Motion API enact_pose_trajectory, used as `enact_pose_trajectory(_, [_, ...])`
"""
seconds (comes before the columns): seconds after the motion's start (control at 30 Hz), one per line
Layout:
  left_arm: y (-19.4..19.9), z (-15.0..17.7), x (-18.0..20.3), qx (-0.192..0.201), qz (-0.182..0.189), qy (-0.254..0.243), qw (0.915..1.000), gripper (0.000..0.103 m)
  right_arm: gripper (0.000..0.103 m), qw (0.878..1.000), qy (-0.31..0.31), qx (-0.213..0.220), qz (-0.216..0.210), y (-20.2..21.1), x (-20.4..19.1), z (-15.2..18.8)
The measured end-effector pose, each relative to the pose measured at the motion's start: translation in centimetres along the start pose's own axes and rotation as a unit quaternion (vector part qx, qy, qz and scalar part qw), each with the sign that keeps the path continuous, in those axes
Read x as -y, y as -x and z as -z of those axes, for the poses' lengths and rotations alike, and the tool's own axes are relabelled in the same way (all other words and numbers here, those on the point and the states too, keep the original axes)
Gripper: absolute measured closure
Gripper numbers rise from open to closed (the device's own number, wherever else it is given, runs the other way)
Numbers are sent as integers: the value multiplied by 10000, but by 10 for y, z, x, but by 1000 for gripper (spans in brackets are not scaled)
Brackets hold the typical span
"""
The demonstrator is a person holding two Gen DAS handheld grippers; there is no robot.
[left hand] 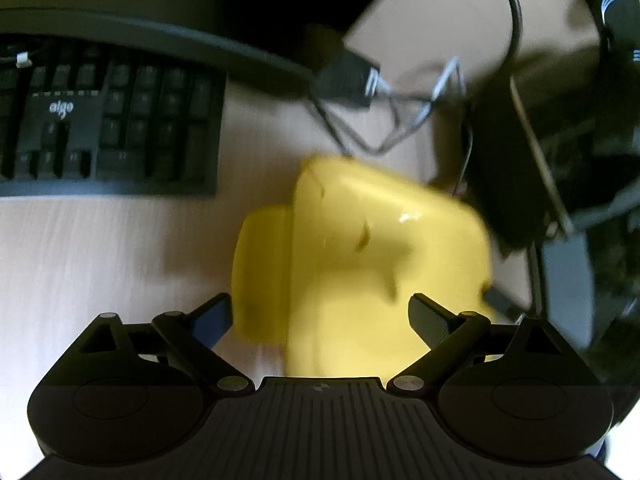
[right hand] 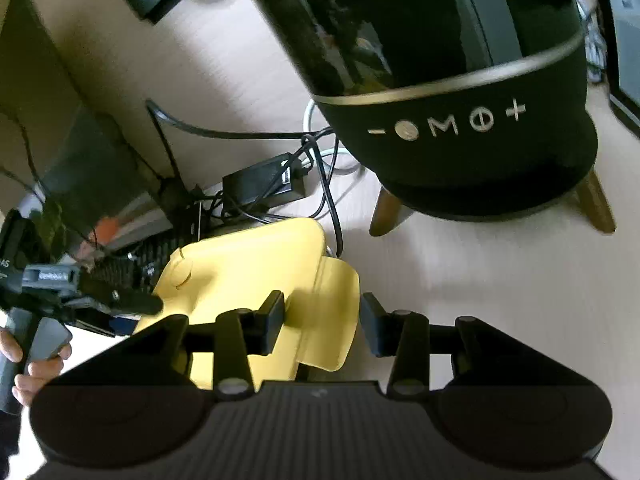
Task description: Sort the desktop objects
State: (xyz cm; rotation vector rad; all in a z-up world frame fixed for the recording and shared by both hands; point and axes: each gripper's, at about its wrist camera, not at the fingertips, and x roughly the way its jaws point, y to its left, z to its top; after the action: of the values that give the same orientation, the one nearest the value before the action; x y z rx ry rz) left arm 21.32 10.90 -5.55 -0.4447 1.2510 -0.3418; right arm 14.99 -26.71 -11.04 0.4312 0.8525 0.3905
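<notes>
**While two grippers bracket it — yellow case, position and approach**

As it lies on the pale desk (right hand: 500, 280), the yellow case (right hand: 248, 280) is the only task item within reach of either tool; entry follows.

- Item: yellow case, glossy, rounded corners, with a flatter yellow tab (right hand: 336, 312) projecting from one end. It sits clear of the black keyboard (left hand: 108, 120), near the tangle of cables (right hand: 320, 168), and at 7 o'clock from the black speaker with the gold band (right hand: 460, 120).
- Bearing from the right gripper (right hand: 322, 320): dead ahead at 12 o'clock. The tab is the nearest part, and the body runs away toward 10 o'clock, so the long axis is skewed from the gripper's line, not square to it.
- Right gripper, state: jaws about half open, one either side of the tab. Whether the pads actually press on it cannot be told from this view.
- Bearing from the left gripper (left hand: 320, 320): case at 12 o'clock, filling the gap between the fingers and extending past them toward 1 o'clock.
- Left gripper, state: spread wide, holding nothing — its fingertips flank the near end of the case without clamping it.
- Handler: a hand (right hand: 36, 364) on the left tool's grip shows at 8 o'clock in the right view.
- Judgement: the right gripper is the nearer to a hold, since the narrow tab already sits inside its span; the left faces the broad body and would need nearly its full spread.
</notes>
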Motion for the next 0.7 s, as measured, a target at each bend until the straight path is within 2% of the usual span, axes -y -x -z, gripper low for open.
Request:
enact_pose_trajectory(0.13, [-6,21,5,-263,144,-151,9994,6,59,9998,102,-116,-118,3,-1,3])
enact_pose_trajectory(0.23, [-13,26,12,-344,407,-128,9985,5,57,9995,244,-147,-160,-2,-5,3])
enact_pose_trajectory(0.37, [-15,26,20,-287,153,-256,9991,5,55,9990,420,-122,-64,-1,-7,-2])
enact_pose_trajectory(0.5, [-2,30,12,-226,176,-184,9994,5,54,9989,453,-106,9,4,-9,-1])
enact_pose_trajectory(0.63, [22,30,-1,121,-90,-40,9999,4,56,9991,406,-20,111,10,-10,2])
enact_pose_trajectory(0.7, [29,27,-7,263,-99,38,9996,4,57,9992,367,20,145,14,-10,3])
